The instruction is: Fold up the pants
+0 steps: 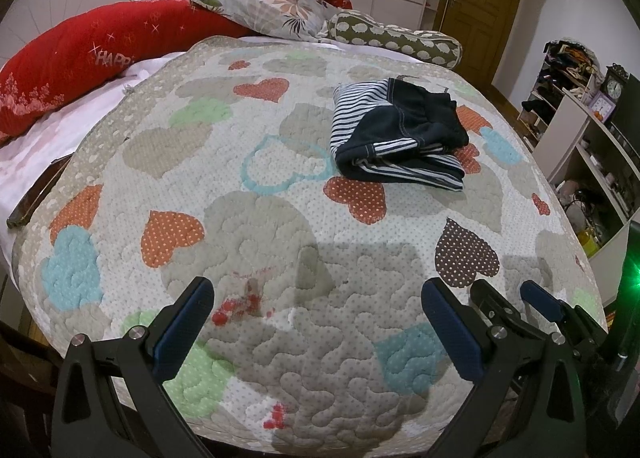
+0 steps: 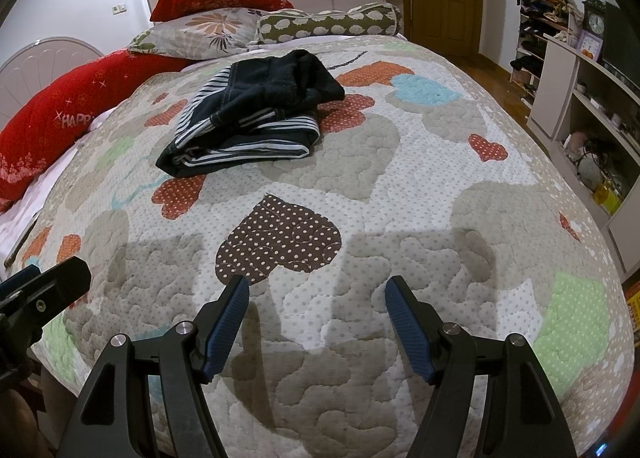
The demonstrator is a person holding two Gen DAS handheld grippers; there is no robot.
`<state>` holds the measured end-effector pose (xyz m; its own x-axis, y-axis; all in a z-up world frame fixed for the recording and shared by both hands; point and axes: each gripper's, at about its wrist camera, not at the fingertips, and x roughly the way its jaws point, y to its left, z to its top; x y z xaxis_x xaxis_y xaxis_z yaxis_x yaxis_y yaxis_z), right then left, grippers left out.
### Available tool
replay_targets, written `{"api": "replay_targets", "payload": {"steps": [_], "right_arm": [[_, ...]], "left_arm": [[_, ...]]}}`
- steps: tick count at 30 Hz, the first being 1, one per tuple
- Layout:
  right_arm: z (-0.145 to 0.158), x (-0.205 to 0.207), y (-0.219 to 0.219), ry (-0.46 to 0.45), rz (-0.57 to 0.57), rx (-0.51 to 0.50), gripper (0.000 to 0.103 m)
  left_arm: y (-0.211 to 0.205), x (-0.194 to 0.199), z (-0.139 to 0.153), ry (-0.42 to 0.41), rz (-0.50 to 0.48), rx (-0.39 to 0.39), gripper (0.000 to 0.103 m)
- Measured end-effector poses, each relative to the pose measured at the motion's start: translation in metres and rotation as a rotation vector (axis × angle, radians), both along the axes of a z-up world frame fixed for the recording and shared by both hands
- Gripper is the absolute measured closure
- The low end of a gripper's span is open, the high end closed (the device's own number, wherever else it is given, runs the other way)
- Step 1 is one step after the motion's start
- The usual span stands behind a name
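Left tool (image 1: 316,322) hangs low over the near edge of the bed (image 1: 280,338), jaws spread wide, nothing in them; right tool (image 2: 316,322) just beside it, also wide open & empty, both well short of the work. Pants (image 2: 248,118) sit further up the quilt, approx mid-bed, right of centre in the left view, already bundled into a thick stack, dark denim w/ a striped lining showing at the cuffs and one side. Looks like soft, floppy fabric, light enough for one tool, but layers will prob slide over each other, so pinch a firm seam or the waistband edge, not a loose top flap. Hard to say how many layers are stacked or whether the fold is tidy underneath; far side of the bundle is hidden, and where the waistband lies can't be made out.
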<state>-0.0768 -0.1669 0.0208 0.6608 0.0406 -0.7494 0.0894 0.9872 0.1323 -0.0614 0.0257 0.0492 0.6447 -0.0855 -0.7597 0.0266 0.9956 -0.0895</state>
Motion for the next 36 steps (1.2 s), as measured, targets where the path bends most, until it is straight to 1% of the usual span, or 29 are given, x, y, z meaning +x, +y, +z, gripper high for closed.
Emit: {"api": "replay_targets", "payload": {"steps": [5, 7, 9, 12, 15, 16, 19, 22, 24, 29, 31, 32, 34, 35, 36], "right_arm": [[-0.002, 0.001, 0.0, -0.006, 0.007, 0.005, 0.028], [-0.001, 0.001, -0.001, -0.008, 0.008, 0.007, 0.028], [0.0, 0.003, -0.004, -0.013, 0.006, 0.012, 0.028], [0.003, 0.006, -0.012, -0.014, 0.002, 0.017, 0.028], [0.01, 0.016, -0.029, -0.025, -0.017, 0.038, 0.028], [0.012, 0.02, -0.034, -0.03, -0.018, 0.057, 0.028], [0.023, 0.039, -0.051, -0.057, -0.018, 0.129, 0.028], [0.032, 0.066, -0.061, -0.086, 0.002, 0.204, 0.027], [0.032, 0.089, -0.064, -0.085, 0.027, 0.264, 0.026], [0.017, 0.153, -0.069, -0.029, 0.039, 0.384, 0.026], [0.009, 0.169, -0.07, -0.011, 0.035, 0.436, 0.026], [0.003, 0.179, -0.071, 0.001, 0.032, 0.479, 0.026], [-0.003, 0.188, -0.071, 0.006, 0.038, 0.523, 0.027], [-0.003, 0.192, -0.068, 0.007, 0.066, 0.529, 0.045], [-0.002, 0.194, -0.063, 0.014, 0.113, 0.514, 0.06]], "left_arm": [[-0.001, -0.005, 0.002, -0.034, 0.003, -0.001, 0.0], [-0.002, -0.005, 0.0, -0.028, -0.003, 0.003, 0.0], [0.003, 0.005, -0.001, 0.008, -0.019, -0.031, 0.0], [0.012, 0.024, -0.006, 0.063, -0.034, -0.111, 0.0], [0.018, 0.043, -0.013, 0.122, -0.053, -0.181, 0.0], [0.02, 0.049, -0.014, 0.135, -0.059, -0.201, 0.0], [0.024, 0.074, -0.013, 0.171, -0.066, -0.292, 0.0], [0.026, 0.102, -0.008, 0.193, -0.073, -0.344, 0.0], [0.025, 0.116, -0.006, 0.198, -0.066, -0.349, 0.0], [0.022, 0.136, -0.003, 0.195, -0.036, -0.341, 0.0], [0.022, 0.141, -0.006, 0.198, -0.018, -0.337, 0.0], [0.024, 0.143, -0.007, 0.202, -0.011, -0.341, 0.0], [0.029, 0.149, -0.013, 0.22, 0.011, -0.35, 0.0], [0.031, 0.151, -0.016, 0.231, 0.025, -0.36, 0.0], [0.033, 0.155, -0.018, 0.239, 0.033, -0.369, 0.0]]}}
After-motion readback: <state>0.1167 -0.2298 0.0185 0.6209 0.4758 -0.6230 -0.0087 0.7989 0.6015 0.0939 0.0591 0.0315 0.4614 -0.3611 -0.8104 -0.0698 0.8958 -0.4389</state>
